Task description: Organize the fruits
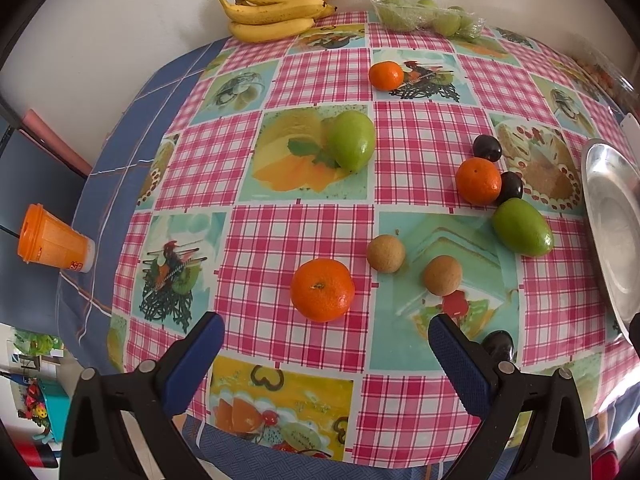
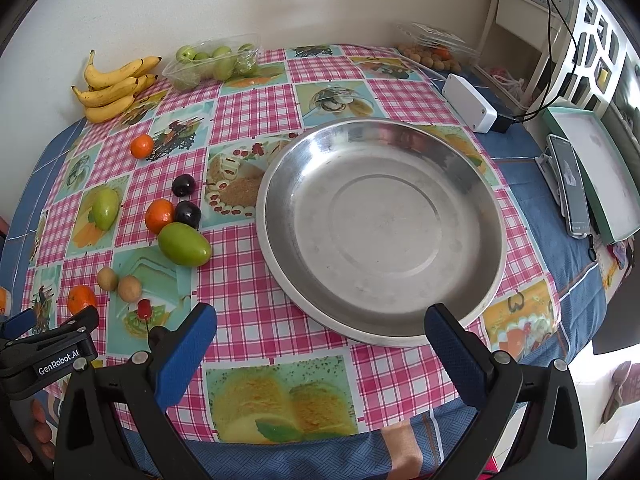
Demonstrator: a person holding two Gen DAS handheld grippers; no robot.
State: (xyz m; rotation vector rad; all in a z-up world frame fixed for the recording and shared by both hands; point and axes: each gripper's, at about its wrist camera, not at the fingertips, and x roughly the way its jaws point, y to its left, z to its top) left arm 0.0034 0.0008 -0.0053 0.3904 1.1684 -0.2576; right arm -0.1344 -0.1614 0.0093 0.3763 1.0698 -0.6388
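Observation:
My left gripper (image 1: 324, 332) is open just above the table, and a mandarin (image 1: 322, 290) lies right in front of its fingertips. Past it are two brown round fruits (image 1: 386, 253) (image 1: 443, 275), two green mangoes (image 1: 352, 140) (image 1: 522, 227), two more mandarins (image 1: 478, 181) (image 1: 386, 76) and dark plums (image 1: 487, 148) (image 1: 510, 188). Another plum (image 1: 498, 346) sits behind the right finger. My right gripper (image 2: 320, 320) is open and holds nothing, at the near rim of a bare steel plate (image 2: 380, 232). The left gripper (image 2: 52, 320) shows at that view's lower left.
Bananas (image 1: 276, 8) and a clear tray of green fruit (image 1: 424, 12) lie by the wall. An orange cup (image 1: 54, 242) stands at the left table edge. A white box (image 2: 470, 102), a phone (image 2: 570, 184) and a container of small fruits (image 2: 436, 54) are on the right.

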